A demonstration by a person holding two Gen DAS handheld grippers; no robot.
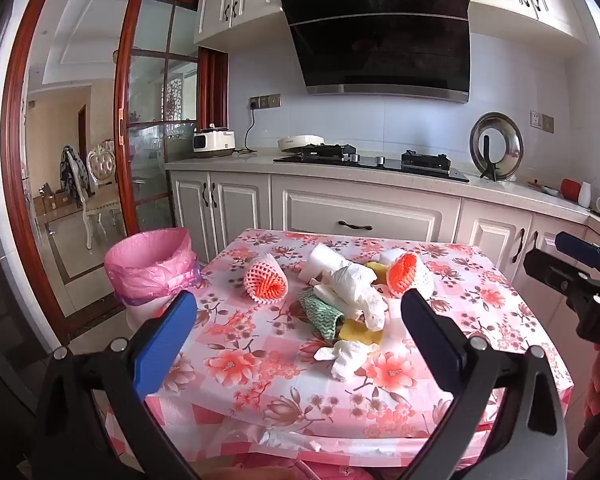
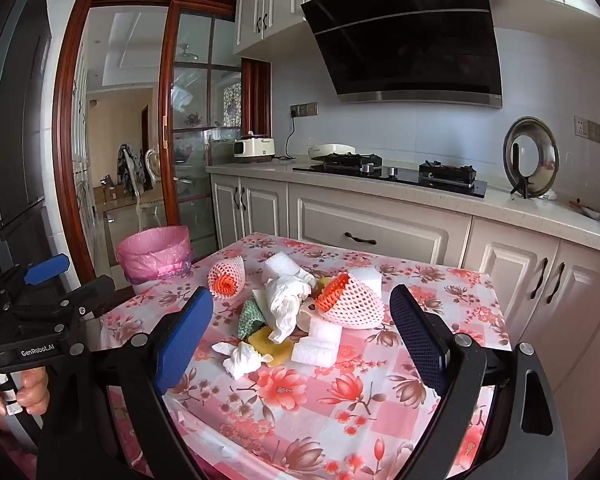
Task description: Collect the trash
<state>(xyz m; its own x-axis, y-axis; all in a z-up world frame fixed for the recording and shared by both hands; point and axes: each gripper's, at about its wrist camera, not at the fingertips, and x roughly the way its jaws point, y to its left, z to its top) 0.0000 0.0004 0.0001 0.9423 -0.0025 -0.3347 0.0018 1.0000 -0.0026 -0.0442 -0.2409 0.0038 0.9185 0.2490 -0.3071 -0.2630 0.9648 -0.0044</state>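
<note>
Several pieces of trash lie heaped near the middle of the table (image 1: 500,320): two foam nets (image 1: 266,282) (image 2: 354,300), one on either flank of the heap, crumpled white plastic (image 1: 356,288), a wadded tissue (image 2: 242,356) at the near edge, a green cloth (image 1: 320,312), something yellow (image 2: 274,346) under the pile, and white foam blocks (image 2: 318,340). All of it sits on the flowered cloth; none is lifted.

The bin (image 1: 152,268), lined with a pink bag, stands on the floor just beside the table's far left corner. From these views its inside cannot be seen, so whether anything has gone in yet cannot be told.

Both tools hover short of the heap, tilted slightly down toward it. The left gripper (image 1: 300,344) has its jaws spread wide with nothing between the pads, and the right gripper (image 2: 302,332) is likewise spread and empty. A hand (image 2: 20,396) shows on the left tool's handle.

Judging by the full pile and bare pads, the collecting looks to be at its start: every visible piece remains to be picked up and carried to the bin.
</note>
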